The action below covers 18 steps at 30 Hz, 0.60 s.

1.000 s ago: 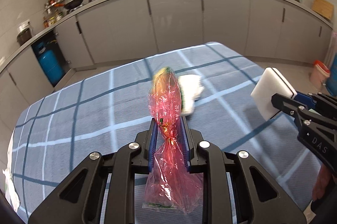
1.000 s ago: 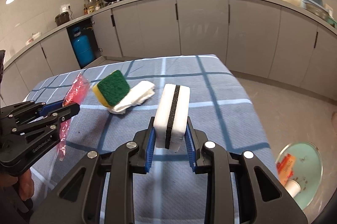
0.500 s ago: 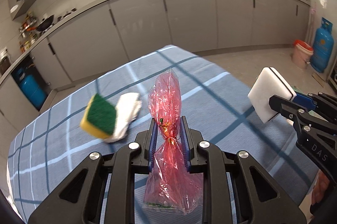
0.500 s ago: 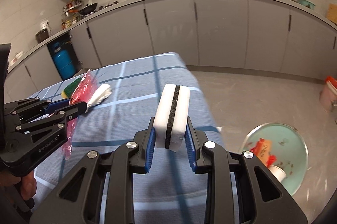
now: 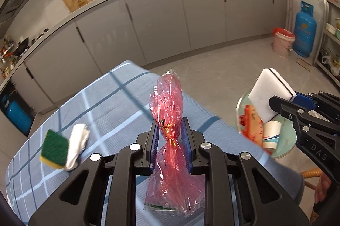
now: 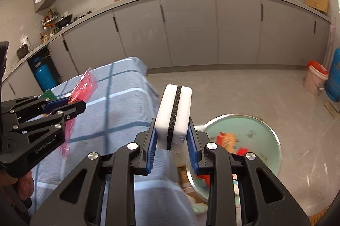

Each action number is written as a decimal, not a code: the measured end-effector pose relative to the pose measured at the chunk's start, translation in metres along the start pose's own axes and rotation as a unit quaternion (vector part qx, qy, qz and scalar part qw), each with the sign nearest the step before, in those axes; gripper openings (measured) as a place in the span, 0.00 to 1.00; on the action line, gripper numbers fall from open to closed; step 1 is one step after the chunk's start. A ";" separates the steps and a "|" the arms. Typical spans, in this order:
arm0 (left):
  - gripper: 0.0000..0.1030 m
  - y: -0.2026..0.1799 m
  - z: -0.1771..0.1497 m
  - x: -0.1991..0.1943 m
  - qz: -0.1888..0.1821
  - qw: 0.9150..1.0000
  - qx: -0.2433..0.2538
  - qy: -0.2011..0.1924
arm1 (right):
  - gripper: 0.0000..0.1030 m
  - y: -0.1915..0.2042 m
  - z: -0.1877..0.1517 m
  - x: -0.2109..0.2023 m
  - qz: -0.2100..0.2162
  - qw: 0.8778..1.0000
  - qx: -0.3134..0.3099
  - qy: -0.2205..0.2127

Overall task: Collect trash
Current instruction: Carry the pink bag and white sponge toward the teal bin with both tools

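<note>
Left gripper (image 5: 169,130): clenched on a red plastic bag (image 5: 167,98) at its twisted neck; the bag stands up between the blue pads, its loose end hanging below them.
Right gripper (image 6: 171,138): clenched on a white sponge (image 6: 174,113) with a black middle layer, held upright on its edge.
Table (image 5: 102,103): covered by a blue checked cloth; both grippers hang near its corner.
On the table: a green and yellow sponge (image 5: 54,148) touching a white crumpled cloth (image 5: 77,141), well behind the left gripper.
Floor bin (image 6: 265,136): pale green and round, just beyond the table corner, holding an orange wrapper (image 5: 251,120) and a paper cup (image 5: 271,132).
Far side: grey cabinets (image 6: 191,30) and a blue gas bottle (image 5: 303,35).
</note>
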<state>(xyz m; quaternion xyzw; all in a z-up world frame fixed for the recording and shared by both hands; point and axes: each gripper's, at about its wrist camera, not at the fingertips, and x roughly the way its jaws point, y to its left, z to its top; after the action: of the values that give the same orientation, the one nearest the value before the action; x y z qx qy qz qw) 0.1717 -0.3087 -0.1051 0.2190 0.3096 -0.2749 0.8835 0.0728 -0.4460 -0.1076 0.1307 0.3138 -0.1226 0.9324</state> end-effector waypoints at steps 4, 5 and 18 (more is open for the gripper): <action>0.22 -0.024 0.009 0.004 -0.021 1.000 0.016 -0.006 | 0.27 -0.029 -0.005 -0.001 -0.021 1.000 0.011 0.004; 0.22 -0.034 0.012 0.006 -0.028 0.999 0.022 -0.008 | 0.27 -0.034 -0.006 -0.001 -0.026 1.000 0.013 0.005; 0.22 -0.104 0.028 0.046 -0.102 0.994 0.043 0.015 | 0.27 -0.111 -0.025 0.014 -0.088 0.994 0.043 0.038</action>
<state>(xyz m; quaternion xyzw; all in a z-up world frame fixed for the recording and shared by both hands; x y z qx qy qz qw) 0.1495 -0.4194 -0.1385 0.2280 0.3315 -0.3733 0.8359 0.0354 -0.5433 -0.1543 0.1468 0.3534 -0.2127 0.8991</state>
